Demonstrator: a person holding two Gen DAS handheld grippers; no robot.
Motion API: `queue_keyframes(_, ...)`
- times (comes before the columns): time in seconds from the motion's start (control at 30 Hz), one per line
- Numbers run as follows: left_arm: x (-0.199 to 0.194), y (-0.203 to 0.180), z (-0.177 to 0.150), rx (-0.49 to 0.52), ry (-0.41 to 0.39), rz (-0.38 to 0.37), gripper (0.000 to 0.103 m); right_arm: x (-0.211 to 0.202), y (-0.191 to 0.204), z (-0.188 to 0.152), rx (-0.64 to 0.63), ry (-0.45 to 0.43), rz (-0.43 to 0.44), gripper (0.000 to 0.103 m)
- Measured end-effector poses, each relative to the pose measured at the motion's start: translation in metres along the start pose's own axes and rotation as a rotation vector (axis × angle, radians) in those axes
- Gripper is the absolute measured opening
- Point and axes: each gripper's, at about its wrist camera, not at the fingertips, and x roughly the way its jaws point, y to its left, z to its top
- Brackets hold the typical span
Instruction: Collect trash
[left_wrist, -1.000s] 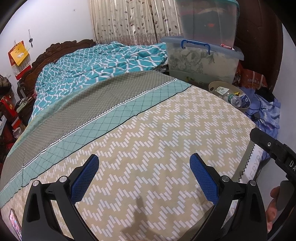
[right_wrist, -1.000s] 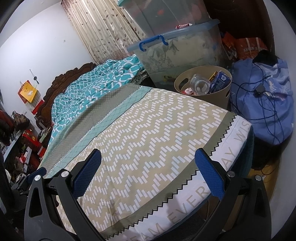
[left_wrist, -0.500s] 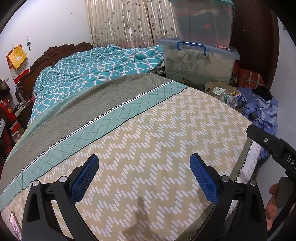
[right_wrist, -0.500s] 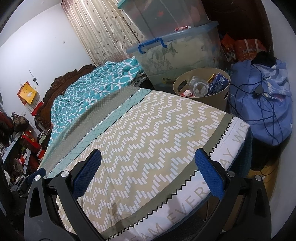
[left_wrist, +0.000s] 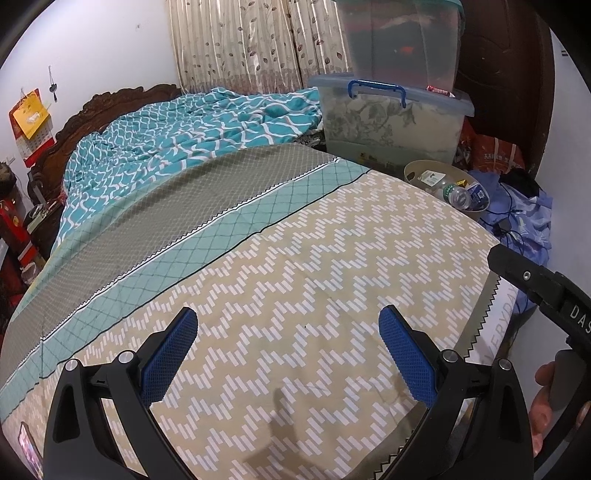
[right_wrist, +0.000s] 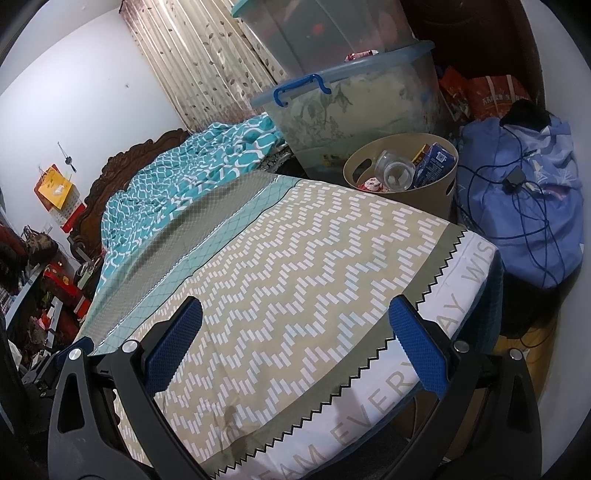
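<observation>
Beige bin (right_wrist: 424, 194) already holds the trash, your left gripper (left_wrist: 288, 350) and right gripper (right_wrist: 295, 339) gape empty, so I judge you should scan for leftovers.

left gripper (left_wrist: 288, 332) jaws wide, right gripper (right_wrist: 295, 325) likewise

2 stacked storage tubs (right_wrist: 354, 107) beside patterned bed (right_wrist: 295, 266), blue bag (right_wrist: 524, 192)

The left tool (left_wrist: 288, 332) has lifted a little over the bed (left_wrist: 295, 280). The trash basket (right_wrist: 400, 173) now appears slightly lower and closer in the right view.
</observation>
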Motion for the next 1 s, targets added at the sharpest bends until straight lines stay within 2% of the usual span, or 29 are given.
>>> queue_keyframes(1.0,0.0015,0.0082,-0.0004,-0.022,0.011,0.015,0.095,-0.0009,0.0002,-0.0015,-0.005,-0.002,-0.004,0.100)
